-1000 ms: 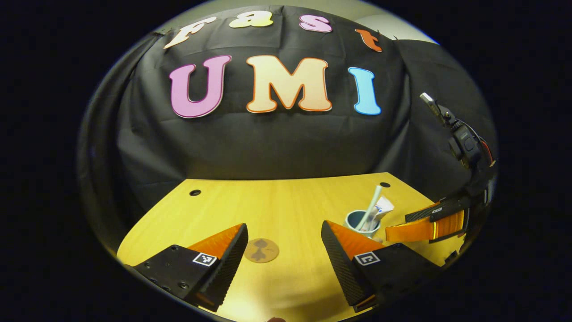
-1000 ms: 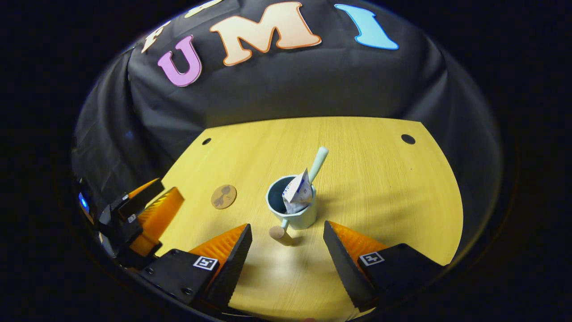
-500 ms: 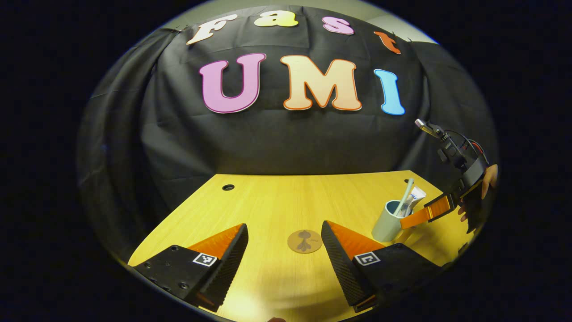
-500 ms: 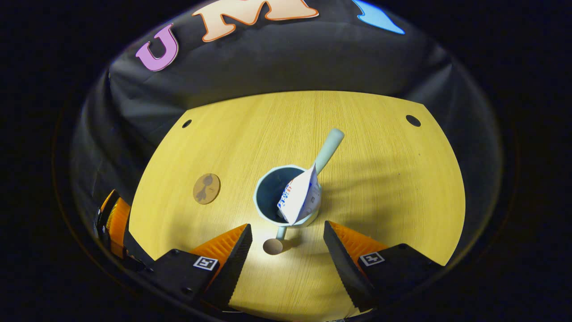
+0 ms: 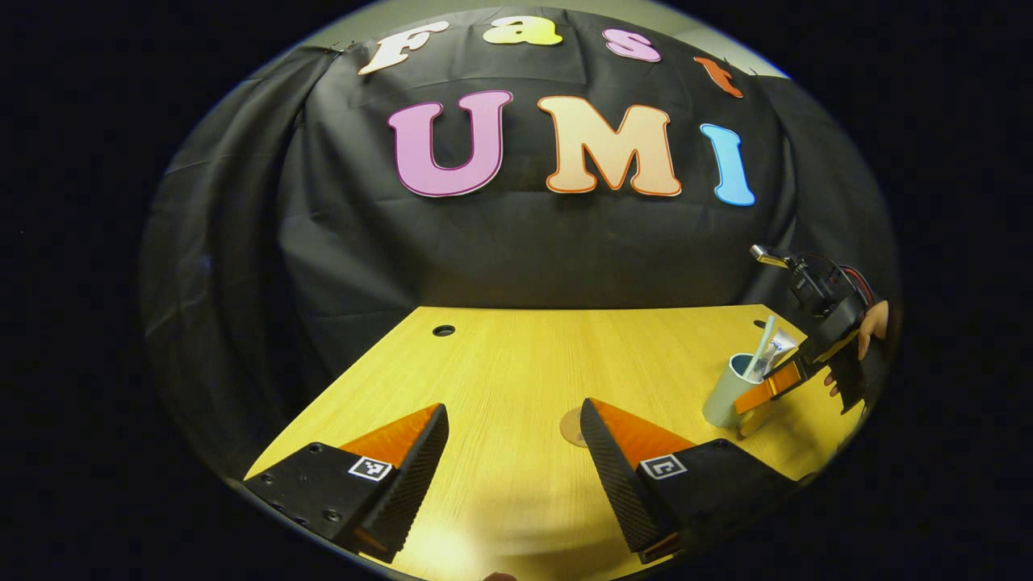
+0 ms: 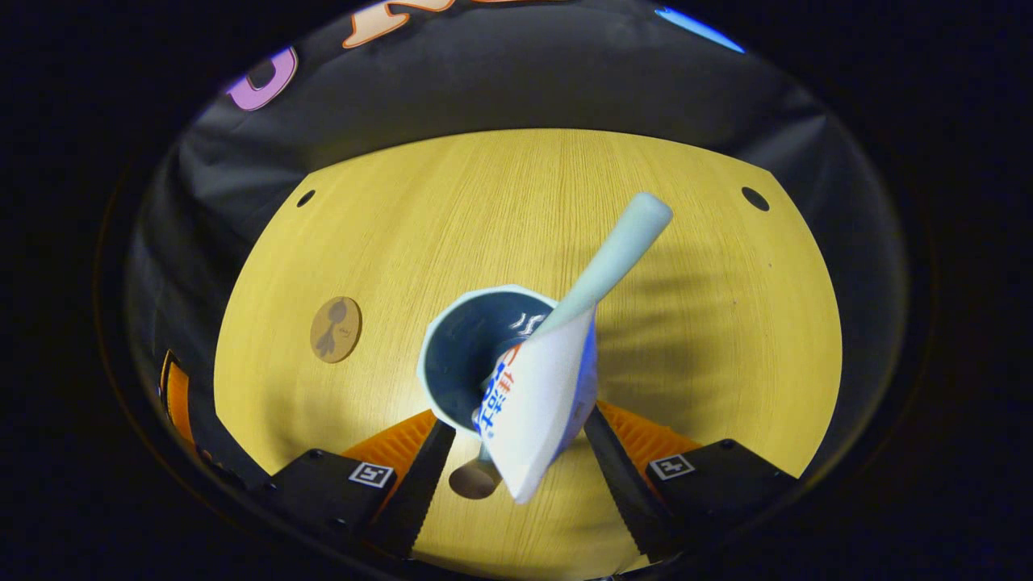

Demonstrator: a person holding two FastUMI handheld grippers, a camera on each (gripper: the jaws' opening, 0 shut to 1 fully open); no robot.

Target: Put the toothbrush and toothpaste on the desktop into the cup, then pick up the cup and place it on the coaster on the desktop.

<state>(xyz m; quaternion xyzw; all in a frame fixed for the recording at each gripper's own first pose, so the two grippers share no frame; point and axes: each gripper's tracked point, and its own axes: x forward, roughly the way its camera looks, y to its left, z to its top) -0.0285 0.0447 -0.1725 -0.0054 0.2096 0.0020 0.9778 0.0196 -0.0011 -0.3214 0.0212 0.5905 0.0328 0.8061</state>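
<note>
A pale blue cup [image 6: 468, 355] stands on the wooden desk [image 6: 710, 339] with a light green toothbrush [image 6: 617, 254] and a white toothpaste tube [image 6: 537, 403] leaning out of it. My right gripper [image 6: 516, 476] is open, its two fingers flanking the cup's base, and the cup's handle knob [image 6: 474, 480] lies between them. The round brown coaster [image 6: 336, 328] lies to the cup's left. In the left gripper view my left gripper [image 5: 512, 476] is open and holds nothing, with the coaster [image 5: 571, 426] half hidden behind its right finger. The cup [image 5: 724, 393] and right gripper [image 5: 746, 397] sit far right.
The desk has cable holes at its back corners [image 6: 306, 198] [image 6: 755, 198]. Black cloth walls close the desk at the back and sides. A hand [image 5: 873, 321] holds the right gripper at the desk's right edge. The left gripper [image 6: 173, 395] shows at the far left.
My right gripper has moved forward and down until the cup sits between its open fingers. The left gripper has turned left, so coaster and cup slid rightward in its view.
</note>
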